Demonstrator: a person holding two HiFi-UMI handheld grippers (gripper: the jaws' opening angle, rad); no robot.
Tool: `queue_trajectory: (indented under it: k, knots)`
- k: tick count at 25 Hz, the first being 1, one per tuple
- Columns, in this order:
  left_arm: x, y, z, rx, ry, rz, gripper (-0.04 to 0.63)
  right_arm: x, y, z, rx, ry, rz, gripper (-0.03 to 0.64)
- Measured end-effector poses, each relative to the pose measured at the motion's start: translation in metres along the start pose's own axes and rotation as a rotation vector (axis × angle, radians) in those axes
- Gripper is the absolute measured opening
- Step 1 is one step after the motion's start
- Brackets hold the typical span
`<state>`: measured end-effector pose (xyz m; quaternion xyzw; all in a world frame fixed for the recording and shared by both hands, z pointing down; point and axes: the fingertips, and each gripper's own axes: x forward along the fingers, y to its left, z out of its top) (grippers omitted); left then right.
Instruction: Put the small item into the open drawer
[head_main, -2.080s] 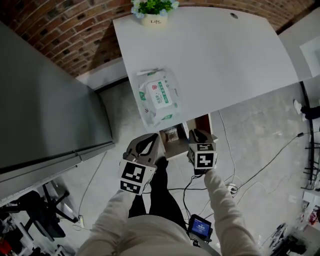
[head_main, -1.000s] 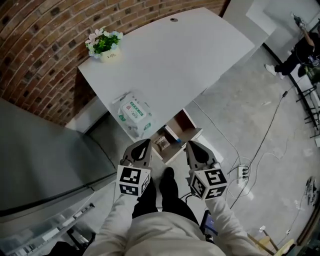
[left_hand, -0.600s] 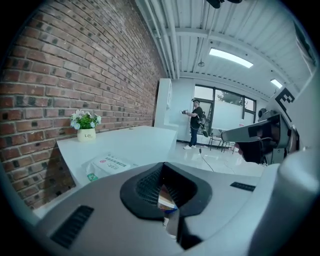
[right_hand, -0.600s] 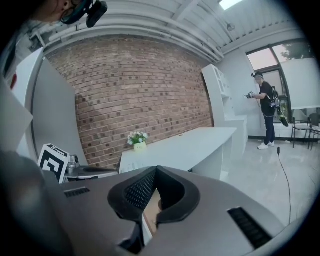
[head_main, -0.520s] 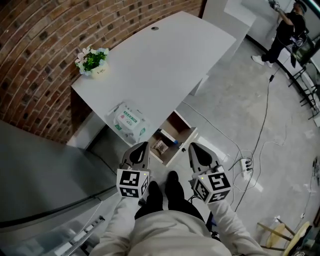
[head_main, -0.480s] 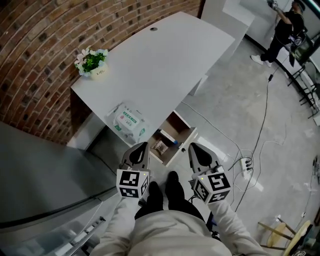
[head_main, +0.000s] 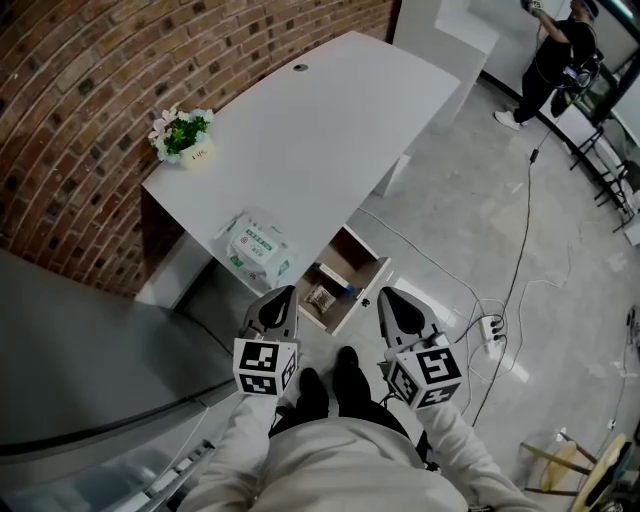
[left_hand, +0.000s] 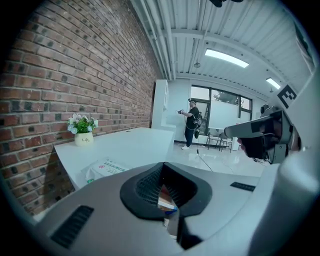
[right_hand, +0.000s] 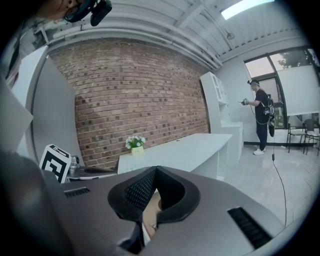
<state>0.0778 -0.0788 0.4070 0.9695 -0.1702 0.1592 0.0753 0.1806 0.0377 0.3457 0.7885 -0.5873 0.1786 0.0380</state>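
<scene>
The left gripper (head_main: 284, 296), jaws pressed together on nothing, has drawn back from the desk (head_main: 320, 120) edge it hung close to two seconds ago. The wipes pack (head_main: 255, 245) lies on the desk ahead of it. Just ahead and to its right, the small item (head_main: 320, 297) lies inside the open drawer (head_main: 352, 258), which now sits between the two tools. The right gripper (head_main: 384, 298), likewise closed and empty, has pulled back too.
</scene>
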Motion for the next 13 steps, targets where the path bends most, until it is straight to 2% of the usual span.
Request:
queue_trajectory:
  k: [13]
  knots:
    - [0.0050,0.0032,0.0047,0.001,-0.003,0.000,0.017,0.0053,-0.0021,0.0021,0.009,-0.009,-0.002,0.026]
